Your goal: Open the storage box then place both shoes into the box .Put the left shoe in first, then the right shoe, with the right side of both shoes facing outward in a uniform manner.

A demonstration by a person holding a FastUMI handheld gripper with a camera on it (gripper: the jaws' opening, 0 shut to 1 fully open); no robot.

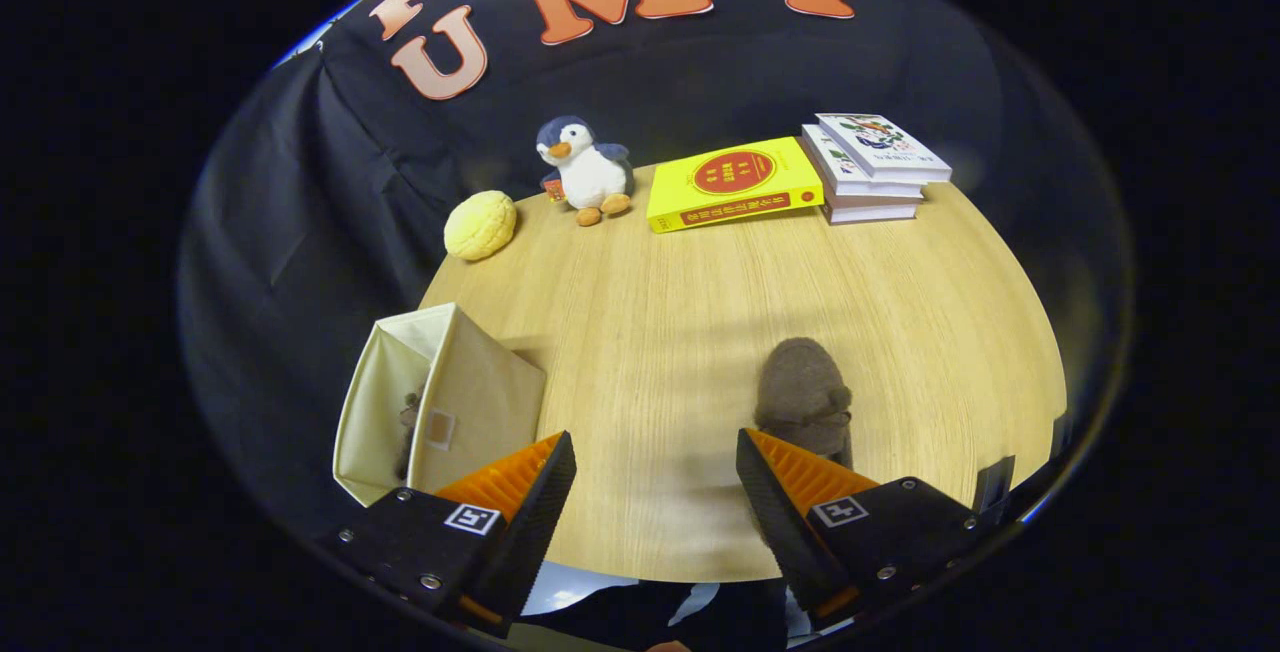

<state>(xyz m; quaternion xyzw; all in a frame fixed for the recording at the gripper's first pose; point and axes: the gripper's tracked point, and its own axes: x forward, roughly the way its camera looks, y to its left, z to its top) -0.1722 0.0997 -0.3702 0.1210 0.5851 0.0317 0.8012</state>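
Brown shoe [803, 397] just beyond spread hand-held gripper [655, 462].

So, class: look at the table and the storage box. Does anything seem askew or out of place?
The storage box lies tipped on its side at the table's edge, something dark inside. One brown shoe sits out beside the open gripper. Nothing looks spilled.

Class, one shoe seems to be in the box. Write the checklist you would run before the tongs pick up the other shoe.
1. Storage box open: ok.
2. First shoe inside the box: ok, something dark shows there.
3. Which way it faces: cannot tell.
4. Tongs open and empty: ok.
5. Brown shoe on the table, just ahead of the right finger: ok.
6. Shoe between the fingers: not ok.
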